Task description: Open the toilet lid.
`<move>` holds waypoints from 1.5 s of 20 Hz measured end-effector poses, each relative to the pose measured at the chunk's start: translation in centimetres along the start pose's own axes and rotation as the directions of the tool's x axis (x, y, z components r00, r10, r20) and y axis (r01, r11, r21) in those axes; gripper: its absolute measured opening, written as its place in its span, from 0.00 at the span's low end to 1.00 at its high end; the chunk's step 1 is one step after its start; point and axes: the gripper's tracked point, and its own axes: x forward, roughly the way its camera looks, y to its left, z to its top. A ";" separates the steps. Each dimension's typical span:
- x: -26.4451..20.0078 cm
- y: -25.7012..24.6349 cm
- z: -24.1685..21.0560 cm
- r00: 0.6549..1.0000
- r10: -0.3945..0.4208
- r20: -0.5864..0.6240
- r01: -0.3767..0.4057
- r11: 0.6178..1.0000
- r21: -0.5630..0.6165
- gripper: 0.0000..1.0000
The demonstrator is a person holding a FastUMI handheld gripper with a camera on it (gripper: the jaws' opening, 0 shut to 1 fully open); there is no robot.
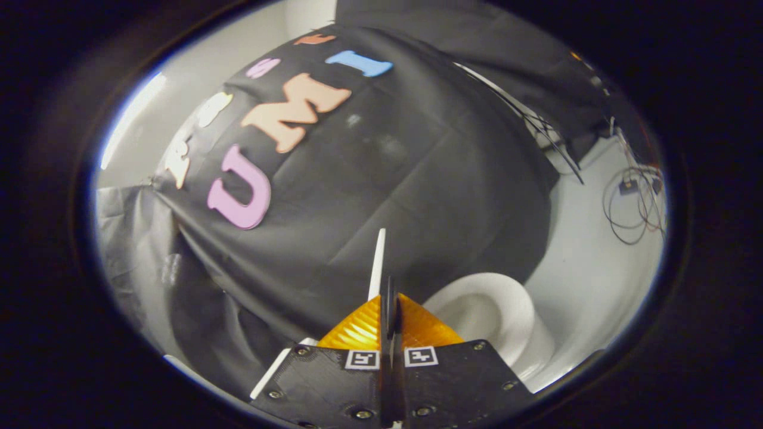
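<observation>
Tongs [388, 292] pinching raised toilet lid [377, 262] edge

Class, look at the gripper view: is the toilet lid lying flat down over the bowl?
No. The lid stands edge-on between the closed gripper fingers, and the open bowl shows beside it.

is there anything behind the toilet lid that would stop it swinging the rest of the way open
Nothing solid shows. The tongs are shut on the toilet lid, seen edge-on and raised, with the bowl open beside it. Beyond the lid hangs the black cloth wall; how near it is cannot be told.
</observation>
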 end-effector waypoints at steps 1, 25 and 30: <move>0.0 2.0 0.1 1.000 -0.001 0.002 0.002 0.999 -0.041 0.01; -2.9 23.5 -7.7 0.987 0.132 -0.088 -0.157 0.751 -0.641 0.01; -3.2 25.8 -10.3 0.979 0.163 -0.122 -0.200 0.659 -0.725 0.02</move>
